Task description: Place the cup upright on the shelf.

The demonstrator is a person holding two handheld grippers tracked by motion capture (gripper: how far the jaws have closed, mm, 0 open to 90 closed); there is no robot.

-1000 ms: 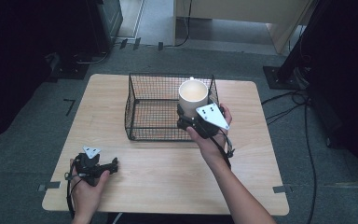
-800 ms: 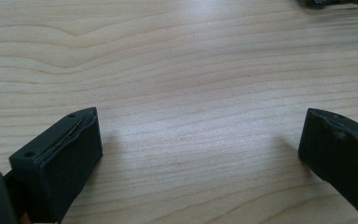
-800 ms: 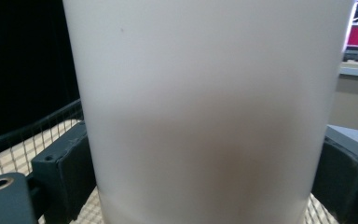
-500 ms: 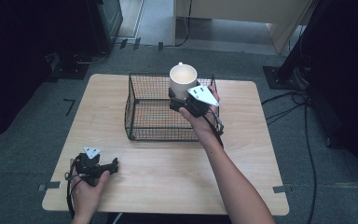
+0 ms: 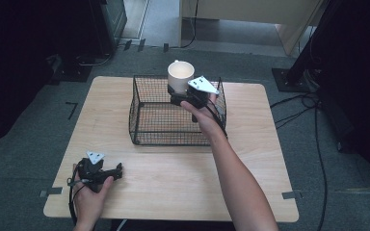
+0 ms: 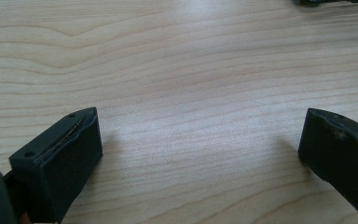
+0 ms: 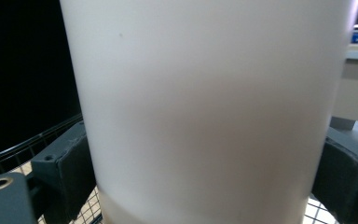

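A white mug (image 5: 180,74) hangs upright over the far edge of a black wire basket (image 5: 147,130) in the high view. My right gripper (image 5: 179,98) is shut on the mug, whose pale wall (image 7: 205,107) stands between the two black jaws in the right gripper view. Wire mesh (image 7: 23,151) shows below the mug there. My left gripper (image 5: 118,171) rests on the table near its front left corner, held by a hand. Its jaws stand wide apart over bare wood (image 6: 196,93), so it is open with nothing between them.
The wooden table (image 5: 173,178) carries the basket at its far middle. Grey floor surrounds it, with cables (image 5: 313,103) at the right and dark equipment stands (image 5: 106,24) behind. A light wooden cabinet (image 5: 241,14) stands at the back.
My right gripper has carried the mug away from me and to the left, from over the basket's right part to above its far edge. The left gripper has stayed put.
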